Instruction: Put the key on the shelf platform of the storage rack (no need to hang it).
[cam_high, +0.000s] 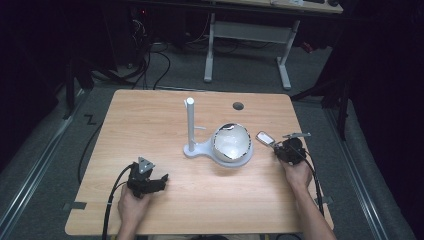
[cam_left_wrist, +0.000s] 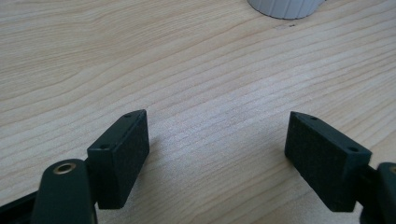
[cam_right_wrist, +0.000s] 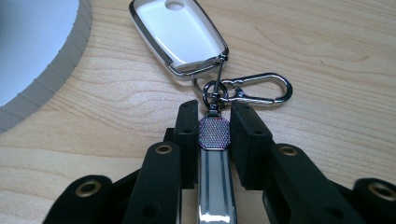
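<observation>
Right gripper view: keychain strap clamped between hand-held gripper jaws.

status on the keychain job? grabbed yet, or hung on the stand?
Done: right gripper has its jaws shut on the keychain strap, at the table's right side. In hand: white key fob and carabiner lie on the table. Left: lift it, likely to the stand post. Left gripper open, idle.

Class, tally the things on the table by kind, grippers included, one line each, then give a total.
Grippers: 2, left gripper open, right gripper shut on the keychain strap
Key fob with strap and carabiner: 1
White stand with post: 1
Bowl: 1
Total: 5
</observation>
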